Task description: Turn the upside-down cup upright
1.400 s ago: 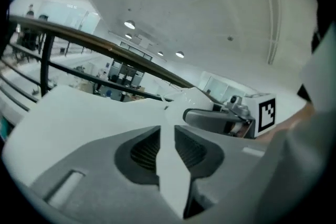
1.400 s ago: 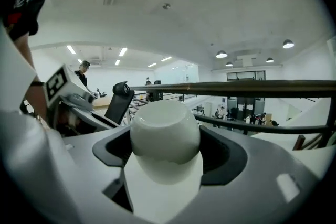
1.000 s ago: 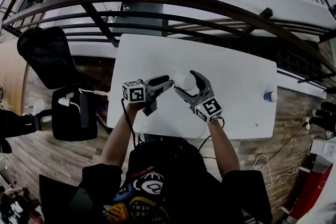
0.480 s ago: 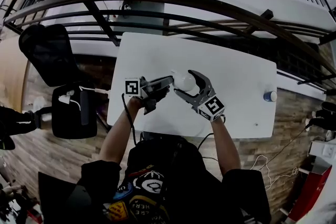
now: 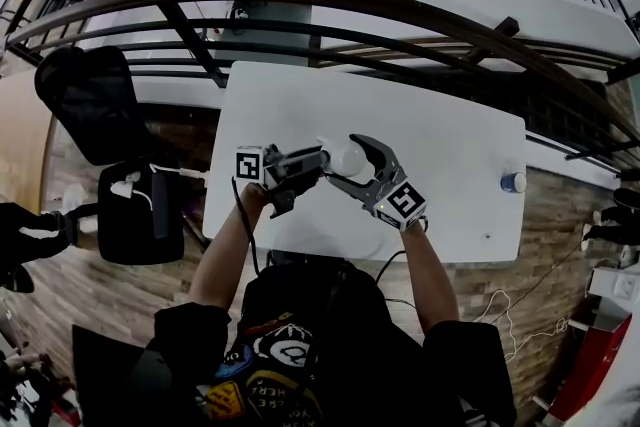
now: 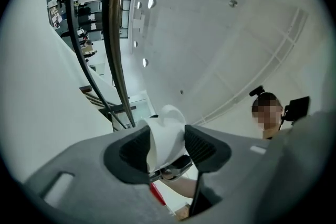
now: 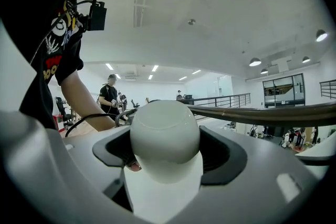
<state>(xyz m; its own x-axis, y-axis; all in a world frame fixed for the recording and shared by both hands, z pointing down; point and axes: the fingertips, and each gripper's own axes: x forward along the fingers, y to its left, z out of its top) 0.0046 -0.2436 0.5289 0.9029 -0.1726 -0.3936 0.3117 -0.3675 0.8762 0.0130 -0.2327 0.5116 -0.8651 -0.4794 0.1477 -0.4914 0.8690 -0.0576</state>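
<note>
A white cup (image 5: 348,155) hangs above the white table (image 5: 450,125), between both grippers. My right gripper (image 5: 343,159) is shut on its body. In the right gripper view the cup (image 7: 164,128) fills the gap between the pads, rounded base toward the far end of the right gripper (image 7: 167,156). My left gripper (image 5: 318,166) meets the cup from the left. In the left gripper view a thin white part of the cup (image 6: 165,131) lies between the jaws of the left gripper (image 6: 166,145), which are opening. I cannot tell whether that part is rim or handle.
A small blue-topped object (image 5: 514,183) sits near the table's right edge. A black chair (image 5: 85,105) and a dark box with a white cable (image 5: 140,215) stand left of the table. A curved railing (image 5: 350,0) runs behind it.
The left gripper has risen a little and rolled, staying at the cup's left side. Its fingers drew together half a second ago and stand apart now. The right gripper still holds the cup.
</note>
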